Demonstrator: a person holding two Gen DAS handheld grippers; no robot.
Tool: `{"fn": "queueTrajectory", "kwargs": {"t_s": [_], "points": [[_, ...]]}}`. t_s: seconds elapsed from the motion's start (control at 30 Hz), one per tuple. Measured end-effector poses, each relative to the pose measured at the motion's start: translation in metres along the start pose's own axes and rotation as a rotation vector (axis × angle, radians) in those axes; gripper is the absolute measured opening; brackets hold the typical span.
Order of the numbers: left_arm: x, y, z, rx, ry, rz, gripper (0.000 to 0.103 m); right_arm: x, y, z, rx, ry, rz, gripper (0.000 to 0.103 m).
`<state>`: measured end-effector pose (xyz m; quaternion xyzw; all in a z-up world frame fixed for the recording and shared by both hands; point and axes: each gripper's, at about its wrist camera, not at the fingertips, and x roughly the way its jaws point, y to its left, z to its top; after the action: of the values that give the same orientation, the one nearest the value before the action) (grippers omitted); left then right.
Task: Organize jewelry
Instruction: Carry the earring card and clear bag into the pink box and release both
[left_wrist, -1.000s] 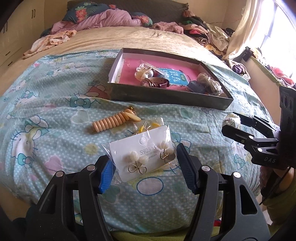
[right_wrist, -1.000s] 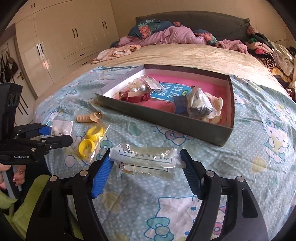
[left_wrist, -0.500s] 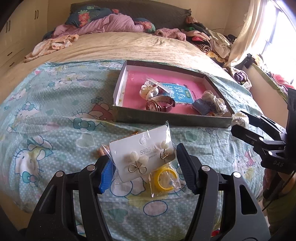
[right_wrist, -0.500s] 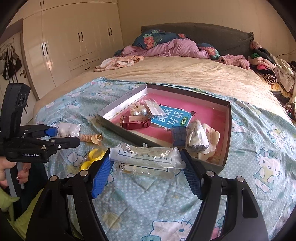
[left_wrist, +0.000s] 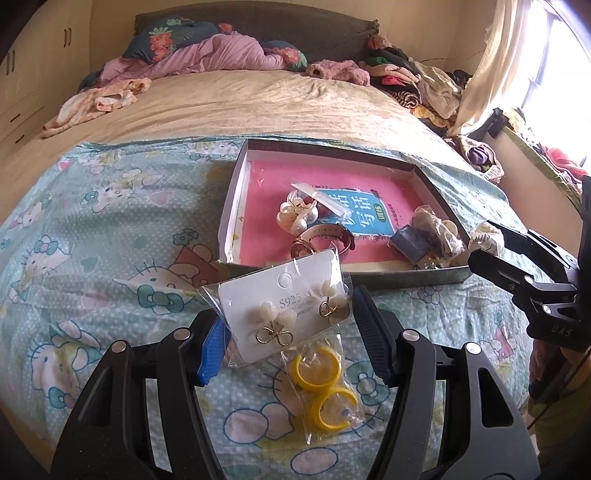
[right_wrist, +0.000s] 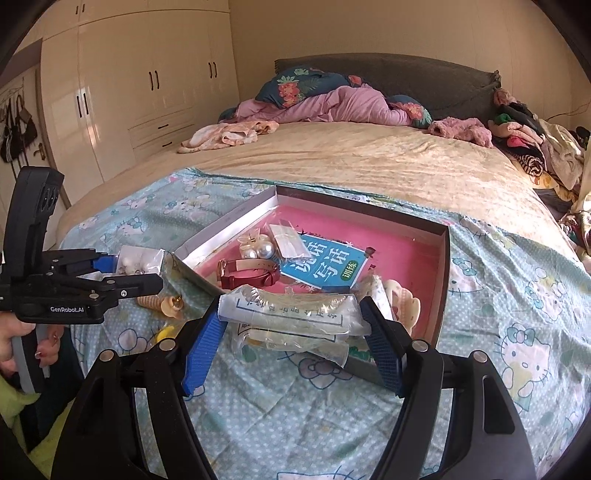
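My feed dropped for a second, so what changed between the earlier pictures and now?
Both grippers rose and came toward the tray. The left gripper carried its earring card from above the bedspread up to the tray's near wall. The right gripper brought its clear packets over the tray's near corner. Nothing was let go. The tray's contents and the yellow rings on the bedspread stayed put.

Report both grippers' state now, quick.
Left gripper: closed on the earring card.
Right gripper: closed on the clear packet.
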<state>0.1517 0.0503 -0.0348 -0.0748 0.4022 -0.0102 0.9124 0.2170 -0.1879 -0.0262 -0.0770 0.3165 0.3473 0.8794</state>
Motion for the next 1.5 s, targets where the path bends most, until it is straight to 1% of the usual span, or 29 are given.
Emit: {"fn": "queueTrajectory", "kwargs": {"t_s": [0.27, 0.5, 0.67, 0.83, 1.2, 1.27, 1.3, 1.33, 1.47, 1.5], "points": [[0.027, 0.007, 0.025, -0.002, 0.023, 0.011, 0.054, 0.033, -0.009, 0.011, -0.015, 0.037, -0.031, 0.071], [0.047, 0.013, 0.041, -0.008, 0.042, 0.013, 0.054, 0.056, -0.008, 0.015, -0.051, 0.064, -0.052, 0.071], [0.062, 0.018, 0.045, -0.013, 0.063, 0.019, 0.054, 0.069, -0.007, 0.018, -0.069, 0.084, -0.057, 0.071], [0.072, 0.024, 0.048, -0.031, 0.078, 0.008, 0.054, 0.080, -0.004, 0.016, -0.082, 0.106, -0.057, 0.071], [0.078, 0.026, 0.051, -0.037, 0.075, 0.004, 0.054, 0.094, -0.001, 0.016, -0.094, 0.126, -0.064, 0.072], [0.079, 0.027, 0.052, -0.040, 0.073, 0.006, 0.055, 0.096, 0.000, 0.016, -0.096, 0.127, -0.066, 0.074], [0.079, 0.028, 0.053, -0.041, 0.073, 0.006, 0.054, 0.097, 0.000, 0.016, -0.096, 0.128, -0.059, 0.078], [0.080, 0.028, 0.054, -0.044, 0.073, 0.004, 0.054, 0.097, 0.001, 0.016, -0.096, 0.126, -0.059, 0.079], [0.080, 0.028, 0.054, -0.044, 0.074, 0.004, 0.054, 0.095, 0.003, 0.016, -0.091, 0.125, -0.065, 0.082], [0.080, 0.028, 0.054, -0.045, 0.073, 0.003, 0.054, 0.091, 0.002, 0.016, -0.079, 0.120, -0.062, 0.085]]}}
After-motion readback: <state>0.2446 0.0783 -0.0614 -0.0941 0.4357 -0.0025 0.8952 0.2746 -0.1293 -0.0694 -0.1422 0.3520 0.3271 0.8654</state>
